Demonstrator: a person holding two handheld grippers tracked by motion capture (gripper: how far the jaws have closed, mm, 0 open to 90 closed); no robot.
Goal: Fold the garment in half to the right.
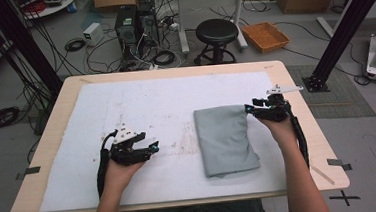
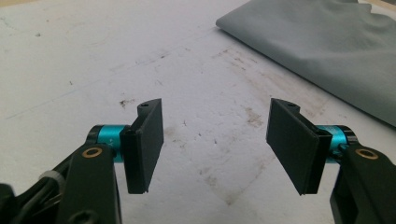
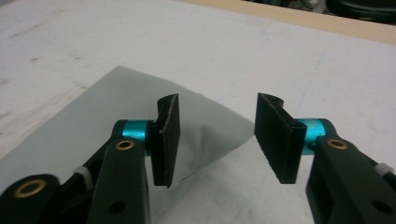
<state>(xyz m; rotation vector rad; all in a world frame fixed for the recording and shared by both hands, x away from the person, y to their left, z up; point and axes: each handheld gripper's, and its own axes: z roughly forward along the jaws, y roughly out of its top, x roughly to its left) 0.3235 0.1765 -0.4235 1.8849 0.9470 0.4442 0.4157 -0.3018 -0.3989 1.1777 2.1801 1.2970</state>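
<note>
A grey folded cloth (image 1: 226, 139) lies flat on the white mat (image 1: 141, 104), right of the middle. My right gripper (image 1: 249, 109) hovers at the cloth's far right corner. In the right gripper view its jaws (image 3: 217, 140) stand open with nothing between the pads, and the cloth's corner (image 3: 93, 126) lies on the mat below them. My left gripper (image 1: 151, 149) rests low over the bare mat, left of the cloth and apart from it. Its jaws (image 2: 215, 140) are open and empty, with the cloth's edge (image 2: 327, 46) farther off.
The mat covers most of a light wooden table (image 1: 303, 128) and is stained near its middle. Beyond the table's far edge, on the floor, stand a black stool (image 1: 216, 34), an orange basket (image 1: 265, 36), computer towers (image 1: 135, 24) and loose cables. Black frame posts (image 1: 343, 30) stand at both sides.
</note>
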